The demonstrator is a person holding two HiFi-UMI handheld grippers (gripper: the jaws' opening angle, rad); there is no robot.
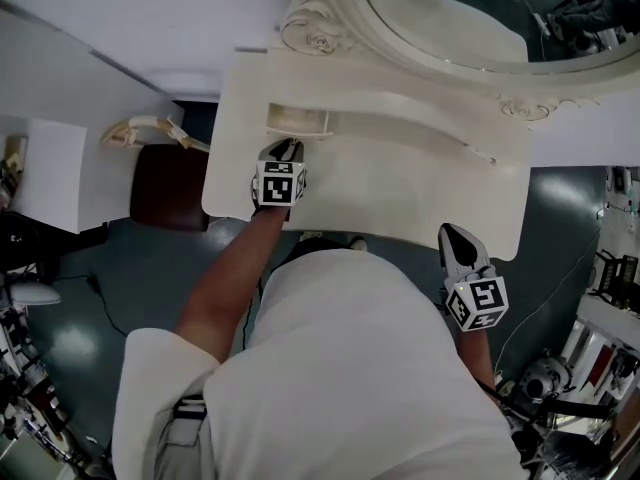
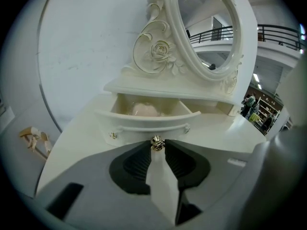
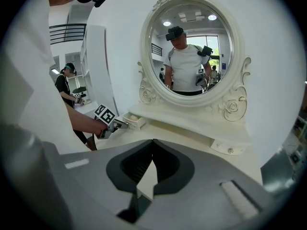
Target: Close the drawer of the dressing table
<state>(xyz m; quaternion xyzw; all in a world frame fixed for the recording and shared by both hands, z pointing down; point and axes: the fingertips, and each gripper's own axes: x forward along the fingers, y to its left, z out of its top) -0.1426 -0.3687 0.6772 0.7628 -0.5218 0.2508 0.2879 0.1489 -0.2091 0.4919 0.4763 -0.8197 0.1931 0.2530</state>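
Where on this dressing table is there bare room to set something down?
The tabletop lies bare from the open drawer across to the shut drawer, and forward to the front edge by the right gripper. Crowded only at the open drawer, where the left gripper grips its knob.

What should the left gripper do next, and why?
Probably push the knob straight in, toward the mirror. The drawer stands pulled out, and the left gripper seems to have its tips closed on that knob already, so a short push should shut it.
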